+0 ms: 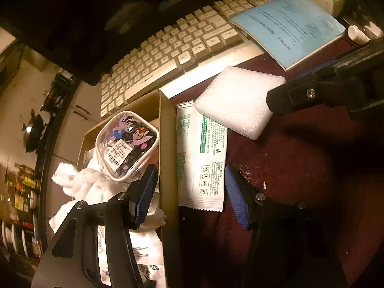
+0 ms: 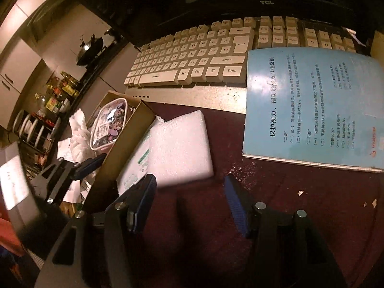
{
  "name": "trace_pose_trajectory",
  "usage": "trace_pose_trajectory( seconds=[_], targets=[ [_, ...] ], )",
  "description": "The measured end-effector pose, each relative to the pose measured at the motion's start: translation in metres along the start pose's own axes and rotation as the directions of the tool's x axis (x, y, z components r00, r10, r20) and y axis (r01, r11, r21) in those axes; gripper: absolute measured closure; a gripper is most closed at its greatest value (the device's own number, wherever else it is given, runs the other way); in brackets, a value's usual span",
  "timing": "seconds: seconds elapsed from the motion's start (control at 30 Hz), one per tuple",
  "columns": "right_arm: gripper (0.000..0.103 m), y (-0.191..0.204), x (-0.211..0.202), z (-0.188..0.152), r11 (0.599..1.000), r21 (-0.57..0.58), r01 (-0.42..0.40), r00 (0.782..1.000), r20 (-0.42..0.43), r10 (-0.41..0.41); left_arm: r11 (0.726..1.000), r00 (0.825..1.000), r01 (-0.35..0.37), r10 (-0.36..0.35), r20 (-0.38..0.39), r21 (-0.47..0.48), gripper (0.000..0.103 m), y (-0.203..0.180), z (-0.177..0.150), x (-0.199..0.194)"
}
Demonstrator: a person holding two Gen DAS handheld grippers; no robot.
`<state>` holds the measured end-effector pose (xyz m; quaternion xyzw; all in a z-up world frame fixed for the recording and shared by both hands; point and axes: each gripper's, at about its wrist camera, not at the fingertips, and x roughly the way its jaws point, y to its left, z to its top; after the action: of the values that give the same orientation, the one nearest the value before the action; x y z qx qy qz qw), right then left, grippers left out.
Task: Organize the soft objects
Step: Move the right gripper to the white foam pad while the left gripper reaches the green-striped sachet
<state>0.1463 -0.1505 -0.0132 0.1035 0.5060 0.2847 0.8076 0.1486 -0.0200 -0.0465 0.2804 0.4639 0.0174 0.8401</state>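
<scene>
Left wrist view, scanning left to right: we see the crumpled white cloth (image 1: 79, 187) spilling out of the open brown cardboard box (image 1: 168, 148), with a square white cartoon-printed lidded container (image 1: 127, 146) sitting on top of it inside the box. Left gripper (image 1: 189, 192) has its jaws wide apart, holding nothing; one blue pad is over the box interior, the other over the table, so it straddles the box wall. Just right of that wall lies the flat white-and-green printed sachet (image 1: 201, 163) on the dark red tablecloth (image 1: 300, 168). The white square foam pad (image 1: 237, 100) overlaps the sachet's far end and lies near the beige keyboard (image 1: 172, 52). The light blue printed notebook (image 1: 290, 28) lies further right, partly on the keyboard.

Right wrist view: right gripper (image 2: 189, 206) is also spread wide and empty, low over the cloth, with the foam pad (image 2: 180, 144) just ahead between its finger lines but not touched.

Our read: cloth already boxed, foam pad and sachet not yet in. Step in hand looks like the approach to the foam pad. Next move needs the right gripper to advance, get its pads either side of the foam's near edge, squeeze lightly since foam compresses, then lift over the box wall. Watch for dragging the sachet underneath.
</scene>
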Motion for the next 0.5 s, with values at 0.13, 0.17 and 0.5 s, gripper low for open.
trace_pose_trajectory(
  seconds=[0.13, 0.17, 0.5],
  targets=[
    [0.044, -0.001, -0.002, -0.001, 1.000, 0.002, -0.018, 1.000, 0.000, 0.018, 1.000, 1.000, -0.001, 0.001, -0.005, 0.021, 0.053, 0.002, 0.000, 0.001],
    [0.044, -0.001, -0.002, -0.001, 1.000, 0.002, -0.022, 1.000, 0.001, 0.022, 1.000, 1.000, -0.005, 0.005, -0.004, 0.024, 0.054, 0.002, 0.001, 0.001],
    [0.044, -0.004, -0.003, -0.002, 0.998, 0.032, -0.061, 0.998, 0.003, 0.061, 1.000, 1.000, 0.002, -0.002, -0.001, 0.006, 0.054, 0.014, 0.006, -0.003]
  ],
)
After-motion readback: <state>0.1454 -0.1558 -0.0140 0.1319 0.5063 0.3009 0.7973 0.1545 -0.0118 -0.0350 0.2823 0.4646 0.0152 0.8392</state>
